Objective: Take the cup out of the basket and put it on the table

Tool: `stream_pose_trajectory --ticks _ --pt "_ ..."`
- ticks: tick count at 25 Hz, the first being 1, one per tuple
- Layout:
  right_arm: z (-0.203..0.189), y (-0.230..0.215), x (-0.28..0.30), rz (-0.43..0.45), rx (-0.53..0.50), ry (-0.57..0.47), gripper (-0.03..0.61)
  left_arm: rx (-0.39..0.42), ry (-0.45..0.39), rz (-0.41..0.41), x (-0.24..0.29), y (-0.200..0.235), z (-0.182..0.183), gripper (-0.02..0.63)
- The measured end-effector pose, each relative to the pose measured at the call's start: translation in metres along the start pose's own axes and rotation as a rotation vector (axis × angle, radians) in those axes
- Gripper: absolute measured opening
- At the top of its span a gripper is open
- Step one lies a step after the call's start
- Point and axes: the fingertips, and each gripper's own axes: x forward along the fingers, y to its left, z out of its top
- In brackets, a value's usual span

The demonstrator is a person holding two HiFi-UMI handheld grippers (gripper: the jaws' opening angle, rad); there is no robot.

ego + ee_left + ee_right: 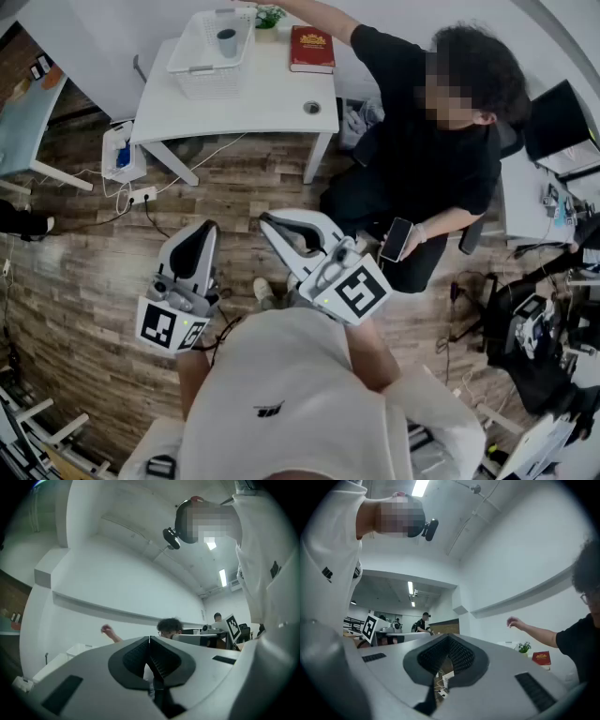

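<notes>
A dark cup [226, 42] stands inside a white mesh basket [200, 56] at the far left of the white table [262, 98], well ahead of me. Both grippers hang low over the wooden floor, far short of the table. My left gripper [208, 228] is shut, its tips meeting with nothing between them [149, 638]. The right gripper [265, 220] is also shut and empty [448, 636]. Neither gripper view shows the cup.
A person in black [422, 150] sits right of the table, one arm [314, 14] stretched over its far edge and a phone [397, 239] in the other hand. A red book [311, 49] and small plant [270, 16] sit on the table. A power strip [141, 195] and cables lie on the floor.
</notes>
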Motion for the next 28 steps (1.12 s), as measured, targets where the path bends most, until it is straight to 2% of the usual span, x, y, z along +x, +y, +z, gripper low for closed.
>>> stream_pose_trajectory --ticks 7,11,16,20,23,28 --pt "-0.004 -0.007 -0.009 -0.011 -0.001 0.007 0.012 0.001 0.004 0.011 0.005 -0.005 -0.007 0.014" --pt "-0.003 -0.016 -0.015 0.015 0.085 -0.039 0.012 0.005 0.016 0.025 0.012 -0.009 -0.012 0.014" --pt "0.012 -0.031 -0.018 0.091 0.187 -0.137 0.012 0.019 0.041 0.059 0.026 -0.011 -0.016 0.014" --pt "0.019 -0.036 -0.013 0.159 0.145 -0.136 0.012 0.028 0.053 0.087 0.034 -0.008 -0.017 0.014" --pt "0.017 -0.036 -0.009 0.192 0.152 -0.127 0.012 0.035 0.068 0.094 0.038 -0.005 -0.02 0.015" --pt "0.005 -0.044 0.01 0.198 0.147 -0.086 0.012 0.04 0.068 0.089 0.047 0.014 -0.024 0.014"
